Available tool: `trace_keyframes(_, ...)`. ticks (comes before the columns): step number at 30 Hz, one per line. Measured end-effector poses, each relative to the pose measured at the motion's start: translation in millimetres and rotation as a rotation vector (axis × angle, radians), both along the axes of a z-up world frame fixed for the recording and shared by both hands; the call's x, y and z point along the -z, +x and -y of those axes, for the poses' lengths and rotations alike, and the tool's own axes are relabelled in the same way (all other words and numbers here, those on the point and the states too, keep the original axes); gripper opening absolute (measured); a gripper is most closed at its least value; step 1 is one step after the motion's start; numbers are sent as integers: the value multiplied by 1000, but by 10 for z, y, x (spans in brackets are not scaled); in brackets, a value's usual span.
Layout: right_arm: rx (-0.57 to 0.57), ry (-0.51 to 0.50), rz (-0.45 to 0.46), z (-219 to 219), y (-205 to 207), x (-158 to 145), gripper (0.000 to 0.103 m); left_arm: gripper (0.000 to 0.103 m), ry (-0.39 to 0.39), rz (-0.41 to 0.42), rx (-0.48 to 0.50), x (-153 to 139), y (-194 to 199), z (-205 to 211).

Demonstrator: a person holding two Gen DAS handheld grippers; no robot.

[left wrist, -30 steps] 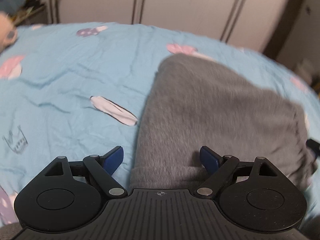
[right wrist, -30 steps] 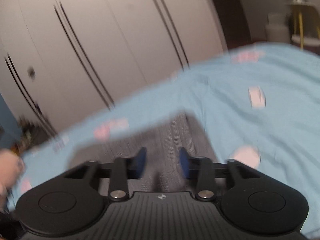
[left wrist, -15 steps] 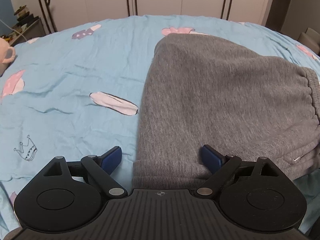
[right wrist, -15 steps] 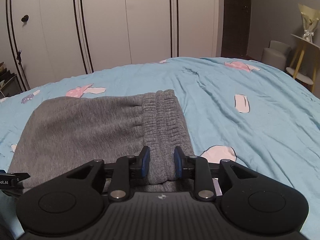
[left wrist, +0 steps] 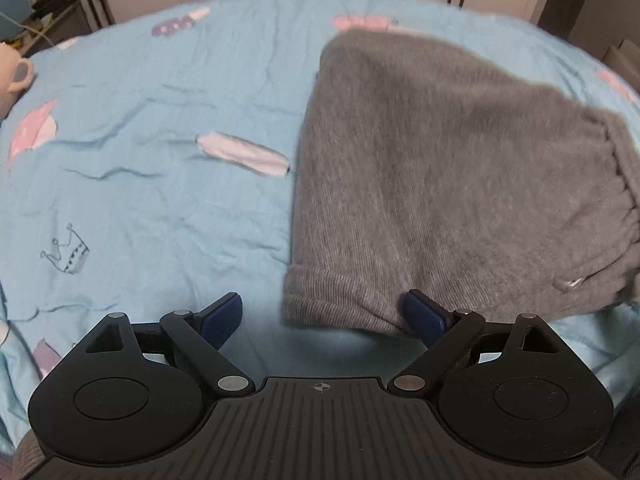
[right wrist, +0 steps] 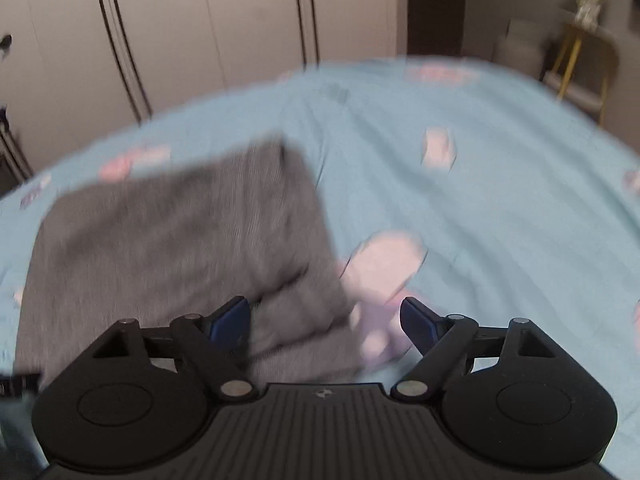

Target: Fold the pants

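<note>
Because the grey knitted sweatpants (left wrist: pixel 440 184) are a thick, soft fleece folded into a compact stack, they are judged light and limp: they will sag from any single pinch point, and the layers may slide apart if only the top one is taken. The firmest places to take hold appear to be the ribbed cuff (left wrist: pixel 340 300) at the near edge and the gathered elastic waistband (left wrist: pixel 624 184) at the 3 o'clock side, with all layers pinched together.

The sweatpants lie flat on the light-blue printed bedsheet (left wrist: pixel 140 160) of the bed.

Left tongs (left wrist: pixel 322 316): spread wide, holding nothing. The ribbed cuff lies between the two blue pads (left wrist: pixel 424 314), towards the 1 o'clock side, with the bulk of the stack extending from 12 to 2 o'clock. The cloth reaches the right-hand pad; whether it touches cannot be told.

Right tongs (right wrist: pixel 326 318): the jaws have just been opening and now stand wide, gripping nothing. The view is blurred. A corner of the stack lies between the pads, close against the pad at 9 o'clock, with the rest extending towards 10 and 11 o'clock.
</note>
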State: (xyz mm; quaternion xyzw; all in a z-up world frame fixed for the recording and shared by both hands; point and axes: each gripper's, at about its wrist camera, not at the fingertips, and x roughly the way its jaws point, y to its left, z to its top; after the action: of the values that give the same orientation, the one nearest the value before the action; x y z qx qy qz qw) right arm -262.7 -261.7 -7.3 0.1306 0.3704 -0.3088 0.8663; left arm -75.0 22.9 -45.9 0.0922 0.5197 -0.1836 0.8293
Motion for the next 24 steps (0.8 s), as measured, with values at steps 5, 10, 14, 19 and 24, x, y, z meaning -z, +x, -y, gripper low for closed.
trace_keyframes(5,18,86,46,249,-162,-8,92,94,-149,53,-79,-136,39,-205)
trace_keyframes(10,51,205,107,392,-298,64,92,94,-189,-31,-214,-49,237,-329)
trace_keyframes(14,55,232,99,417,-283,146,92,94,-211,-41,-229,-30,273,-340)
trace_keyframes(19,49,243,94,422,-234,173,93,94,-200,-33,-196,-2,300,-258)
trace_keyframes(24,24,250,109,405,-190,184,97,94,-173,-4,-124,15,292,-84)
